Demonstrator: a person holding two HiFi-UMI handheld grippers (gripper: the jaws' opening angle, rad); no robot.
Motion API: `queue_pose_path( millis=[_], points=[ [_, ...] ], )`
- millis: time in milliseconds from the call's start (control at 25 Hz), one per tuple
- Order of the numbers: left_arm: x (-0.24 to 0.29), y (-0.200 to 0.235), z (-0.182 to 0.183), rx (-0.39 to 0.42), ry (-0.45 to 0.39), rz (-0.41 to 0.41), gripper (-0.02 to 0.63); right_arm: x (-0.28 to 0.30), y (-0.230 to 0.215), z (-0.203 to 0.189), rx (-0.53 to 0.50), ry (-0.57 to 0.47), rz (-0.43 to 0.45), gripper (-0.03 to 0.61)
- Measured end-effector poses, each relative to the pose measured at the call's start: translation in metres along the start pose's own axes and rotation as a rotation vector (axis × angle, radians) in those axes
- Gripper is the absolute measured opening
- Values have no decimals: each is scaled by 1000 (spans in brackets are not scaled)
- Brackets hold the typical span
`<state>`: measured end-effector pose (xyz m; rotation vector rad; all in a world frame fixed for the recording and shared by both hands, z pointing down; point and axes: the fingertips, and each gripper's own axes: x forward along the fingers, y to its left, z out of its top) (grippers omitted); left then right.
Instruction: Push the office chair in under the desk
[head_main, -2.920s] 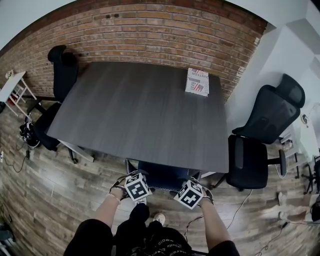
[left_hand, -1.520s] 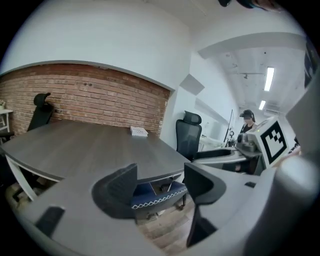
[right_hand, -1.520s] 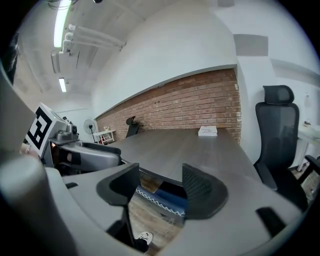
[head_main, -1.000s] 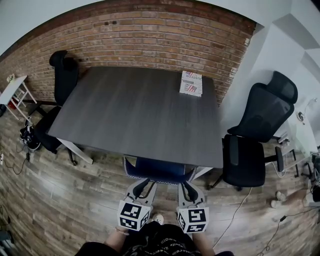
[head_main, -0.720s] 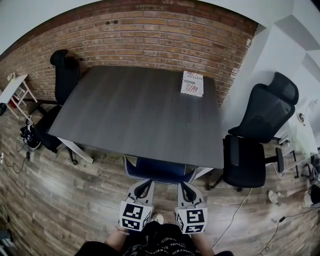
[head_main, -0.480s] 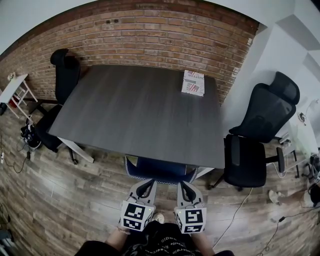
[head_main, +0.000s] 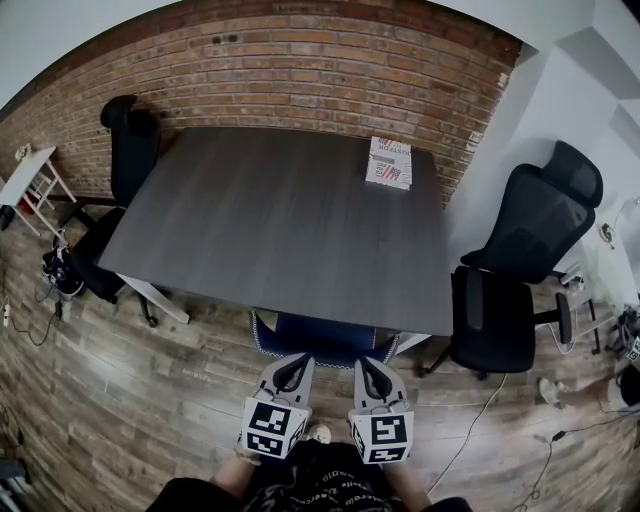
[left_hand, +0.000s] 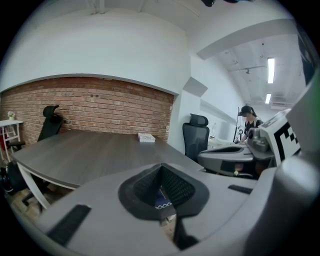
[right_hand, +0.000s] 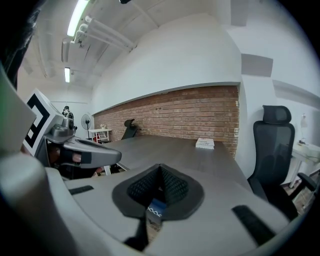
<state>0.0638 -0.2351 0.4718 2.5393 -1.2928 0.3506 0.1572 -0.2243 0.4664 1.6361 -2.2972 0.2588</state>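
The office chair (head_main: 322, 338), blue with a patterned edge, stands at the near edge of the dark grey desk (head_main: 280, 220); most of it is hidden beneath the top. My left gripper (head_main: 293, 362) and right gripper (head_main: 370, 365) hover side by side just short of the chair's back, apart from it, both shut with nothing held. In the left gripper view the left gripper (left_hand: 161, 167) points over the desk, and a sliver of blue chair (left_hand: 161, 200) shows behind the closed tips. The right gripper (right_hand: 160, 167) looks the same, with the chair (right_hand: 156, 209) showing below.
A white booklet (head_main: 390, 162) lies at the desk's far right corner by the brick wall. A black chair (head_main: 125, 150) stands at the desk's left end, another black chair (head_main: 520, 270) to the right. A white rack (head_main: 25, 170) is far left. Cables lie on the wooden floor.
Both grippers came off the chair's back and drew toward my body. Their jaws, slightly apart a second ago, have closed. The chair stays under the desk.
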Motion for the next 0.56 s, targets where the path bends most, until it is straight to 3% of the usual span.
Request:
queue_pose_path(
  millis=[560],
  points=[
    [3, 13, -1, -2, 4, -1, 6, 14, 9, 4, -18, 3, 9, 2]
  ],
)
